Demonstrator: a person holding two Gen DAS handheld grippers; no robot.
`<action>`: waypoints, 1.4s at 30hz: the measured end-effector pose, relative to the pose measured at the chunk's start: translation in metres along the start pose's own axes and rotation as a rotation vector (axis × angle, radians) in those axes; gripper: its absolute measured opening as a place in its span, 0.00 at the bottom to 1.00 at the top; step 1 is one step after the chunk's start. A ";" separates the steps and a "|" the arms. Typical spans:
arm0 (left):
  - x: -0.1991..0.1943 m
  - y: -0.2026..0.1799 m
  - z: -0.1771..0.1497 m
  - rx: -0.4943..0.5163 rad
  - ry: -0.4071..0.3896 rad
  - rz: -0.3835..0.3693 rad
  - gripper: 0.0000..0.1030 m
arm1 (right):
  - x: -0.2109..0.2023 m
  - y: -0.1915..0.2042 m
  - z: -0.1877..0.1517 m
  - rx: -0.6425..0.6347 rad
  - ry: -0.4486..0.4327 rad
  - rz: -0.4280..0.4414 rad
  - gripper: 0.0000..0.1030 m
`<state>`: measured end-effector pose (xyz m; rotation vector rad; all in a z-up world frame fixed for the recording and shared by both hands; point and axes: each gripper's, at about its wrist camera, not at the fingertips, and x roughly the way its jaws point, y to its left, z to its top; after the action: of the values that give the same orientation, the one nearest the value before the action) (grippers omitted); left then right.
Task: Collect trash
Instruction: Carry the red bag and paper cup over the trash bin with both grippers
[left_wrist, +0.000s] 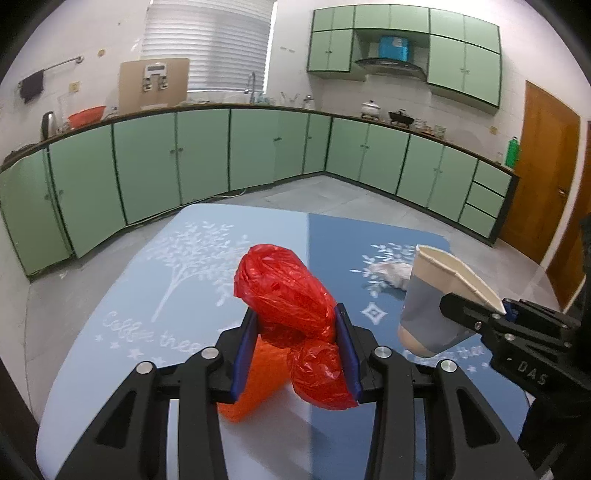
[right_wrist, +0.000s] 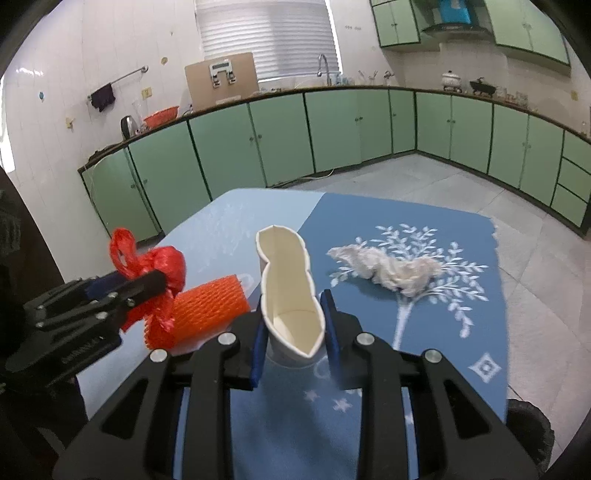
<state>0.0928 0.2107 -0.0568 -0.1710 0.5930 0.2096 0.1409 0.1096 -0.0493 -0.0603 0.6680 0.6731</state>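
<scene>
Squeezing a red plastic bag (left_wrist: 291, 295), the left hand-held gripper (left_wrist: 297, 354) is clamping it off the table (left_wrist: 122, 295). The right hand-held gripper (right_wrist: 293, 339) is crushing a paper cup (right_wrist: 290, 295) flat so it packs small, while a tissue wad (right_wrist: 388, 269) is lying loose at its 1 o'clock, probably next.

Glossy crinkled red plastic bag (left_wrist: 284, 291), matt paper cup (right_wrist: 290, 295), orange foam netting (right_wrist: 207, 310), fluffy tissue (right_wrist: 388, 271)

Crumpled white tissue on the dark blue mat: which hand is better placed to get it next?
Right, probably. The tissue lies just ahead and to the right of the right gripper; the left gripper is across the table. But both are full: right squeezes the paper cup, left the red plastic bag.
</scene>
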 end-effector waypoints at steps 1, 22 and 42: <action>-0.001 -0.005 0.000 0.004 -0.001 -0.008 0.39 | -0.008 -0.003 0.000 0.004 -0.007 -0.005 0.25; -0.025 -0.145 -0.008 0.146 0.008 -0.292 0.39 | -0.140 -0.081 -0.049 0.120 -0.089 -0.214 0.25; -0.038 -0.275 -0.036 0.306 0.026 -0.520 0.40 | -0.229 -0.165 -0.122 0.272 -0.116 -0.474 0.25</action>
<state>0.1098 -0.0686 -0.0377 -0.0275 0.5805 -0.3864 0.0379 -0.1797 -0.0360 0.0708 0.5995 0.1256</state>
